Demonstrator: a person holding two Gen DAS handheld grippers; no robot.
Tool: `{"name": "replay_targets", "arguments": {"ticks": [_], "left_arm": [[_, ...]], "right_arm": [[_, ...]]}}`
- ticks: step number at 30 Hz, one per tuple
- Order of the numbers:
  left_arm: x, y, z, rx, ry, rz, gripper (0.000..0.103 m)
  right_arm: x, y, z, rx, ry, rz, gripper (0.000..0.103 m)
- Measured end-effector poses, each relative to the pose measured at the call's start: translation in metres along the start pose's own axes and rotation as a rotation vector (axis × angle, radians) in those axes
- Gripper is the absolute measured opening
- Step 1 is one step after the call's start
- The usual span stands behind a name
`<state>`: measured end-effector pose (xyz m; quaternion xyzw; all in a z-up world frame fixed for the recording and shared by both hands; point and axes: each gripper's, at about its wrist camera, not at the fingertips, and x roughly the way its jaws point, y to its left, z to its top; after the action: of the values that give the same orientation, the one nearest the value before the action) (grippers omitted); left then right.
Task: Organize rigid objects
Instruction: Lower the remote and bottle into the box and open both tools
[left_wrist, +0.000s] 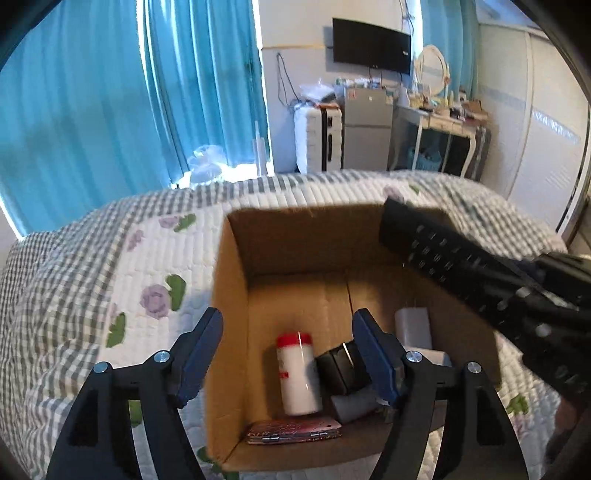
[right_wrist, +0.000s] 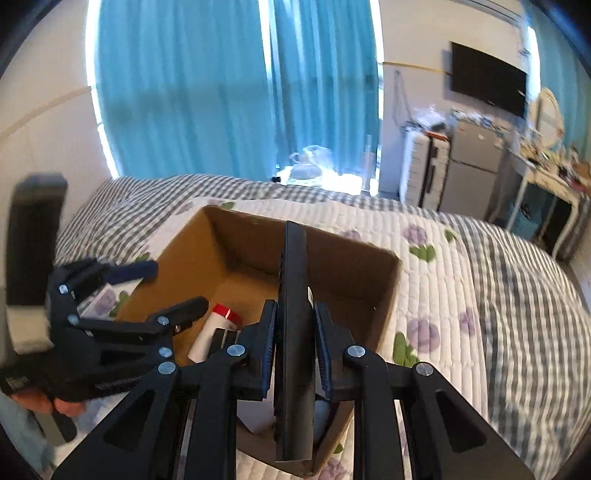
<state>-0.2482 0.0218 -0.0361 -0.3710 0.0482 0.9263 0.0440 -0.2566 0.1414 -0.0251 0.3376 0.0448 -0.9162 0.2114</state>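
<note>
An open cardboard box (left_wrist: 232, 295) sits on the quilted bed. It holds a white bottle with a red cap (left_wrist: 297, 373), a small black object (left_wrist: 341, 365), a white block (left_wrist: 413, 328), a grey item (left_wrist: 354, 404) and a flat red patterned case (left_wrist: 293, 430). My left gripper (left_wrist: 287, 315) hangs open above the box's near part, nothing between its fingers. My right gripper (right_wrist: 295, 308) is shut on a long black remote control (right_wrist: 293, 280), held edge-up over the box (right_wrist: 369, 280). In the left wrist view the remote (left_wrist: 436, 251) reaches in over the box's right rim.
The floral and checked quilt (right_wrist: 461, 295) spreads around the box. Teal curtains (left_wrist: 92, 110) hang behind the bed. Past the bed's far edge stand a white suitcase (left_wrist: 317, 138), a small fridge (left_wrist: 365, 129) and a cluttered dressing table (left_wrist: 447, 122). A wall TV (left_wrist: 371, 46) hangs above them.
</note>
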Motion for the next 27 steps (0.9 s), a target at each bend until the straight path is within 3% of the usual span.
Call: {"name": "replay_targets", "arguments": {"ticks": [7, 10, 15, 19, 21, 27], "left_arm": [[-0.009, 0.018, 0.012, -0.021, -0.022, 0.04, 0.075], [-0.003, 0.027, 0.012, -0.033, -0.018, 0.051, 0.075], [0.007, 0.034, 0.009, -0.033, -0.012, 0.058, 0.075], [0.007, 0.035, 0.006, -0.027, -0.024, 0.054, 0.087], [0.0, 0.033, 0.005, -0.022, -0.037, 0.058, 0.088], [-0.051, 0.024, 0.01, -0.039, -0.087, 0.033, 0.088]], "right_arm": [[0.021, 0.011, 0.013, -0.082, 0.041, 0.074, 0.019], [0.043, 0.015, 0.015, -0.127, 0.064, 0.137, 0.019], [0.078, 0.016, 0.013, -0.175, 0.105, 0.162, 0.019], [0.087, 0.008, 0.013, -0.146, 0.09, 0.073, 0.023], [0.081, 0.004, 0.015, -0.114, 0.082, 0.046, 0.031], [0.019, 0.012, 0.026, -0.125, 0.051, -0.122, 0.033]]}}
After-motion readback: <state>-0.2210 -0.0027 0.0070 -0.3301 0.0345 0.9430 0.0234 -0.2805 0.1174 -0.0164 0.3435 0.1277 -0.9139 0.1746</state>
